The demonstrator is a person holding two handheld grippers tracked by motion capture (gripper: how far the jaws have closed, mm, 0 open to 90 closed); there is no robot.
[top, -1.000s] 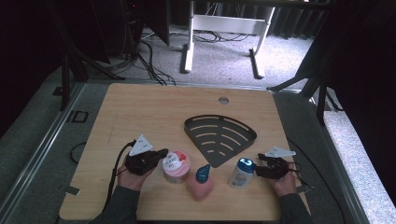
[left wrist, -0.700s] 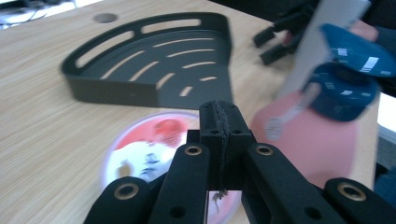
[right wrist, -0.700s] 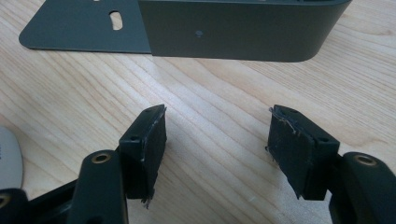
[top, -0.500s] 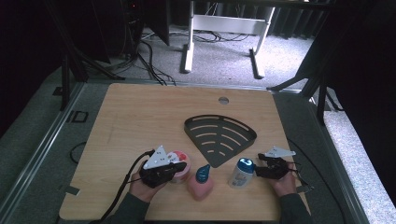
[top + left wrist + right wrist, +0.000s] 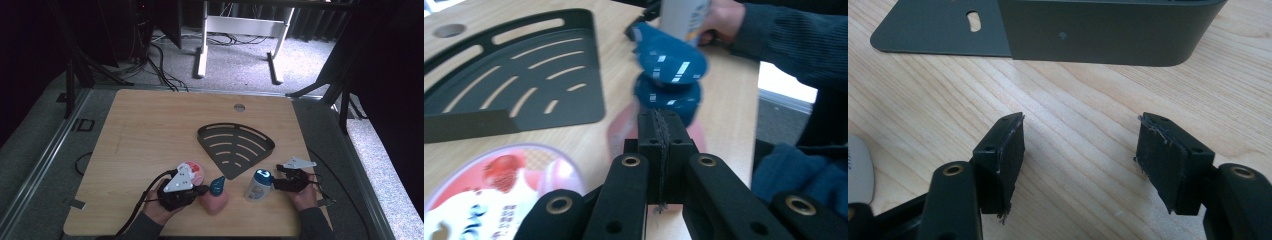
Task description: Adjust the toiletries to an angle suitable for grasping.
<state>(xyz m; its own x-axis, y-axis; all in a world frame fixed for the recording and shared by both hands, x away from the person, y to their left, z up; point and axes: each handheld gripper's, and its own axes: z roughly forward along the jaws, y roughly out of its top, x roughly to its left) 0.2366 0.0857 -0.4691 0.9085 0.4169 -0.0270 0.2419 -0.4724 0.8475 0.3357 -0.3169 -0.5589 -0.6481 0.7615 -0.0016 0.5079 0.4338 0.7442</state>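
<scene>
left gripper (image 5: 659,135) jaws closed, empty, beside pink bottle (image 5: 215,200); right gripper (image 5: 1080,155) jaws apart, empty

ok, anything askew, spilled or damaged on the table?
Nothing spilled or broken that I can see. The pink bottle with the blue cap and the white bottle stand upright near the front edge, the round tub sits beside the shut left gripper, and the black corner shelf lies flat. The right gripper's pads look slightly frayed.

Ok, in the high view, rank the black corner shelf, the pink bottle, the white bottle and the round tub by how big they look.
1. Black corner shelf, clearly largest.
2. Pink bottle.
3. White bottle, close to the pink one, so that order is unsure.
4. Round tub, partly hidden by the left gripper, so unsure.
</scene>
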